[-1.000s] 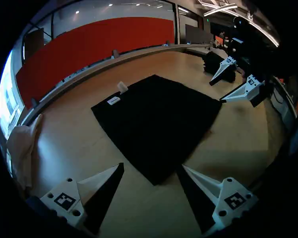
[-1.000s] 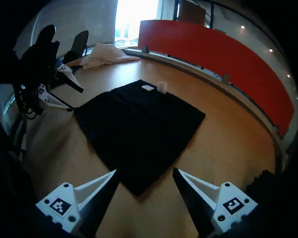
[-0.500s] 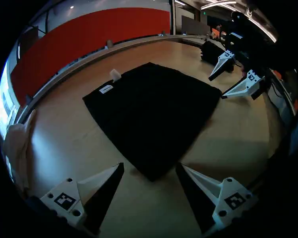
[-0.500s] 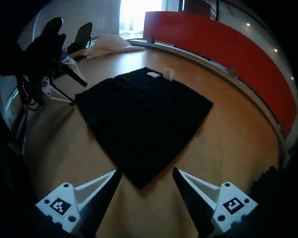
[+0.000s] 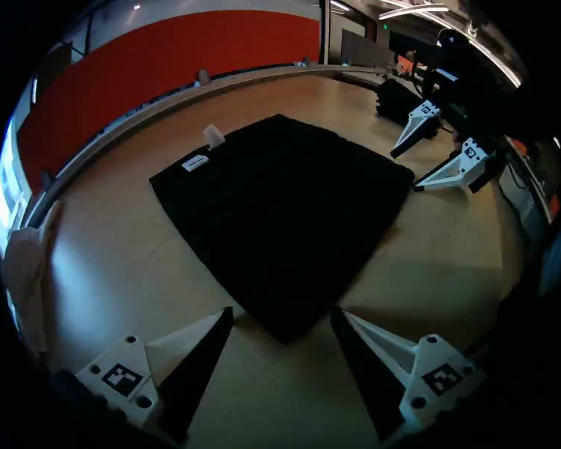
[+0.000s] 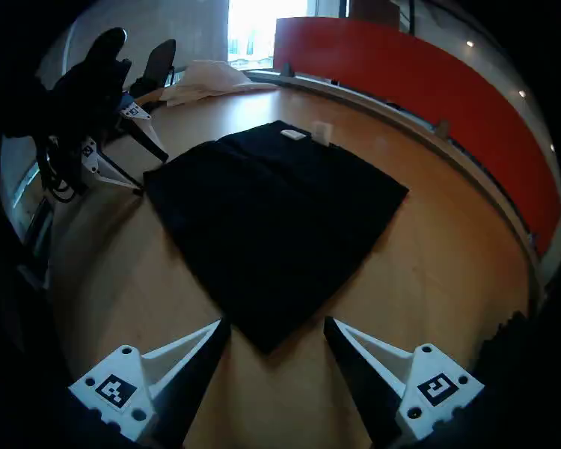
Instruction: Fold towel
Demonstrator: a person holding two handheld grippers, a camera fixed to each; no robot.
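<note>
Towel (image 5: 288,217) lies flat on our table (image 5: 108,247), looks soft and floppy, so we would pinch its near corners with our left gripper (image 5: 281,312) and right gripper (image 6: 275,321), both wide open.

Left gripper (image 5: 281,313): jaws wide apart, both white fingers with dark inner faces low in its own view, tips angled forward and inward, gripping nothing. Right gripper (image 6: 275,323): same pose, jaws spread wide, tips pointing ahead, gripping nothing. In the left gripper view the right gripper (image 5: 404,172) sits farther off at upper right, spread, tips pointing down-left. In the right gripper view the left gripper (image 6: 153,176) sits at upper left, spread, tips pointing down-right.
</note>
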